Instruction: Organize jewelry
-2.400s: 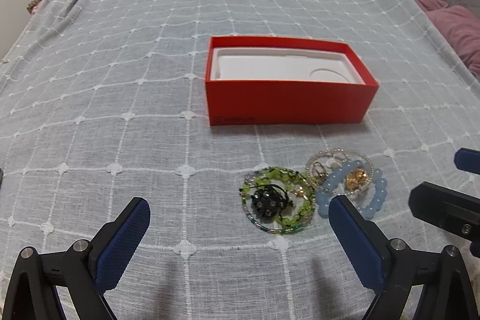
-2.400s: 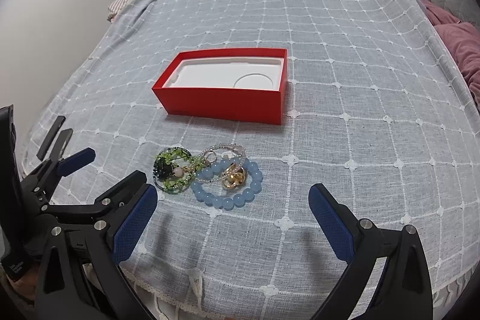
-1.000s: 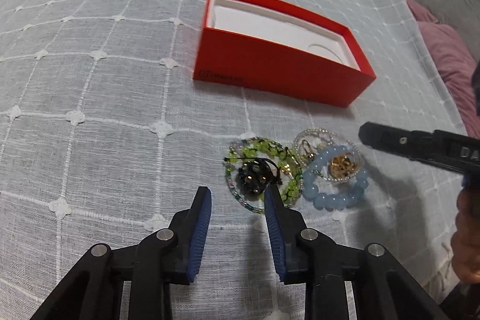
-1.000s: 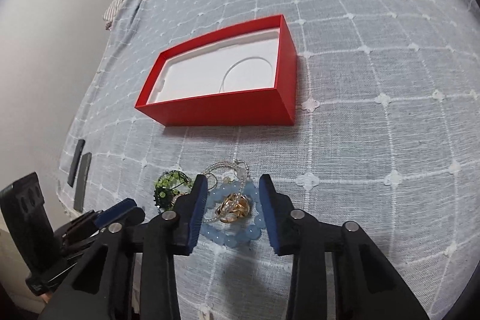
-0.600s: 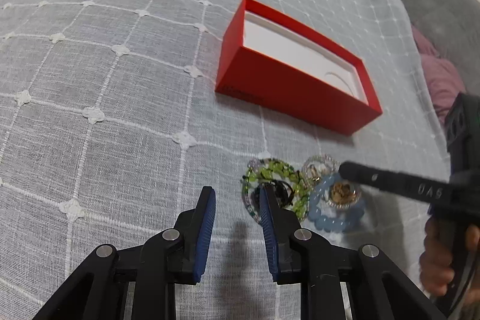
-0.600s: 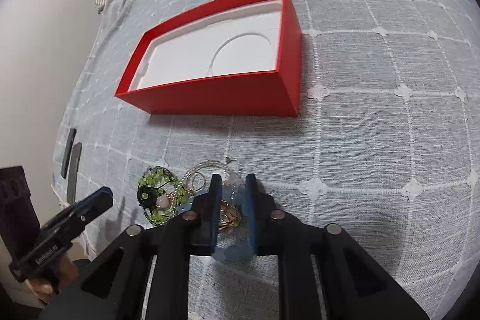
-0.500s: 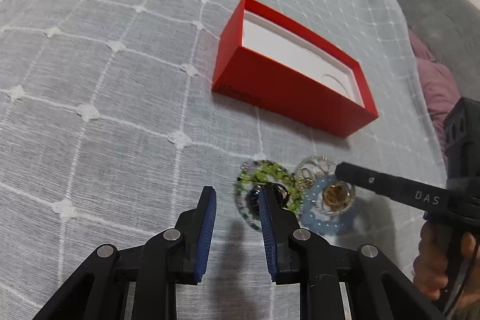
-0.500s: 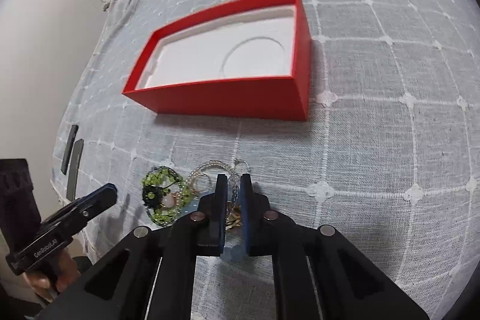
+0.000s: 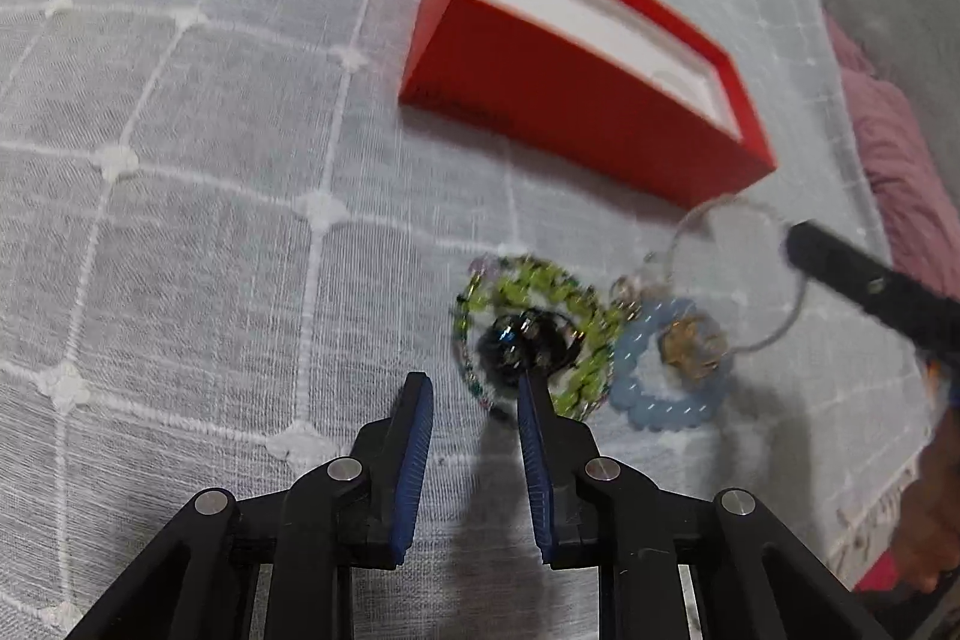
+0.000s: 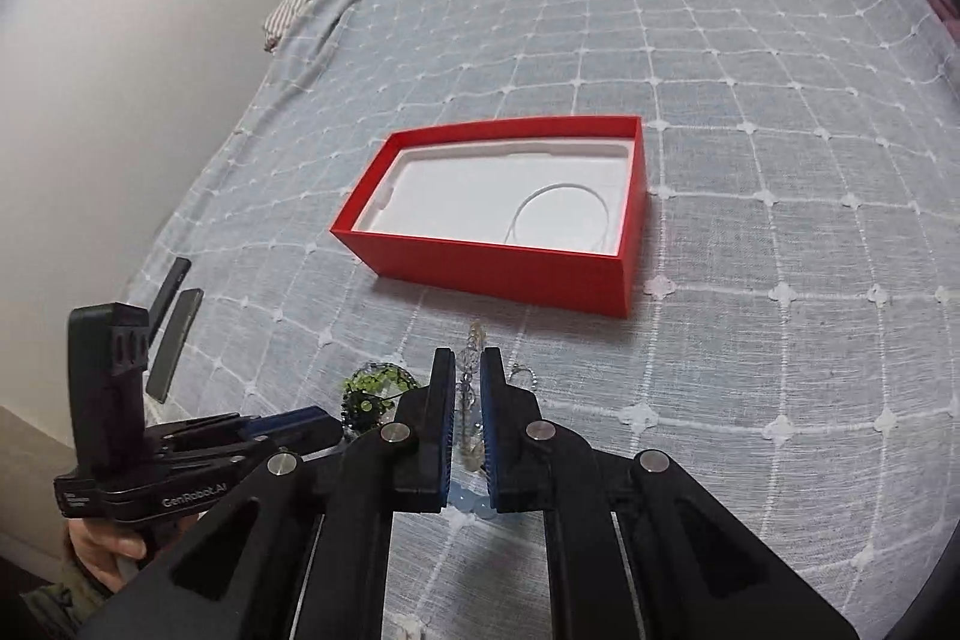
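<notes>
Jewelry lies in a small cluster on the bed (image 10: 750, 112), on its grey-blue gridded cover, near the front edge and just in front of the red box (image 10: 504, 274). The box sits open, its white moulded insert bare, with wide stretches of cover free on its left, right and far sides; its near long wall faces the cluster with a strip of cover between them.

Half a second ago the clear bead bracelet (image 9: 735, 274) lay flat among the others. Now it is lifted, a thin loop hanging tilted from the right gripper (image 10: 462, 418), whose blue pads are pressed nearly together on its strand; in the left wrist view the loop stands up over the pale blue bead bracelet (image 9: 666, 388), its lower end down beside the cluster, though blur hides whether they touch. The right gripper has risen and drawn back, so the box now shows whole beyond it.

The left gripper (image 9: 474, 412) is much as before, jaws partly apart with nothing between them, its right finger tip just at the near rim of the green bead bracelet (image 9: 540, 334). That bracelet rings a dark beaded piece (image 9: 522, 340) and lies touching the pale blue one, which encircles a gold trinket (image 9: 690, 346).
</notes>
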Action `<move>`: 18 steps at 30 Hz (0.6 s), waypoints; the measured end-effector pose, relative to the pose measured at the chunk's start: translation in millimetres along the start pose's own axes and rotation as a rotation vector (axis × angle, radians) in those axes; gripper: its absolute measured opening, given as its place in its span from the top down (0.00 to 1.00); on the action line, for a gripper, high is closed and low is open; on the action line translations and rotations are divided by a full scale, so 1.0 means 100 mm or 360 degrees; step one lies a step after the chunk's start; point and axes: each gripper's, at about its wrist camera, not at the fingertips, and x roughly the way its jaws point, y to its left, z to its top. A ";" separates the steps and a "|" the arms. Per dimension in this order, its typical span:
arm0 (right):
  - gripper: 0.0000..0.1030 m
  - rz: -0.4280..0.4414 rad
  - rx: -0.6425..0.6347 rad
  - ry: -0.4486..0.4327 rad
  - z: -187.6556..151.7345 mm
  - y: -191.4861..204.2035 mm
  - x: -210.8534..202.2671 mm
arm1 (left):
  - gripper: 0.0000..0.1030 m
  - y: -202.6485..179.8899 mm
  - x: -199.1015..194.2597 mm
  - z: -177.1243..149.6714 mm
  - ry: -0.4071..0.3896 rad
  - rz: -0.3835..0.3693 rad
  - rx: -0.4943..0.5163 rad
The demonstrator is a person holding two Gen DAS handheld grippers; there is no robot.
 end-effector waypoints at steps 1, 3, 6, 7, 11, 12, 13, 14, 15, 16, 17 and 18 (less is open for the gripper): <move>0.92 0.0001 0.0006 -0.0010 -0.01 -0.01 -0.02 | 0.77 -0.02 0.02 0.00 0.0006 0.0005 0.0009; 0.92 0.0001 0.0012 -0.0019 -0.02 -0.02 -0.04 | 0.77 -0.03 0.04 0.02 0.0009 -0.0019 -0.0002; 0.92 0.0007 0.0014 -0.0024 -0.03 -0.02 -0.04 | 0.77 -0.01 0.08 0.03 0.0013 -0.0025 -0.0022; 0.92 0.0011 0.0013 -0.0029 -0.03 -0.01 -0.04 | 0.77 -0.02 0.08 0.04 0.0009 -0.0021 -0.0019; 0.92 0.0007 0.0014 -0.0043 -0.04 -0.01 -0.07 | 0.99 -0.05 0.08 0.02 -0.0009 0.0005 -0.0012; 0.92 0.0008 0.0018 -0.0047 -0.05 -0.01 -0.07 | 1.00 -0.03 0.09 0.03 -0.0004 -0.0010 -0.0032; 0.92 0.0011 0.0025 -0.0052 -0.05 -0.02 -0.08 | 1.00 -0.01 0.09 0.03 -0.0007 -0.0028 -0.0050; 0.92 0.0011 0.0030 -0.0054 -0.05 -0.02 -0.09 | 1.00 0.00 0.08 0.02 -0.0012 -0.0039 -0.0057; 0.92 0.0010 0.0032 -0.0057 -0.05 -0.03 -0.09 | 1.00 0.00 0.08 0.02 -0.0021 -0.0050 -0.0057; 0.92 0.0008 0.0035 -0.0060 -0.05 -0.03 -0.10 | 1.00 -0.01 0.07 0.03 -0.0026 -0.0056 -0.0053; 0.92 0.0008 0.0036 -0.0064 -0.06 -0.04 -0.11 | 1.00 -0.02 0.06 0.03 -0.0033 -0.0060 -0.0046; 0.92 0.0009 0.0037 -0.0067 -0.06 -0.04 -0.12 | 1.00 -0.04 0.05 0.03 -0.0039 -0.0071 -0.0034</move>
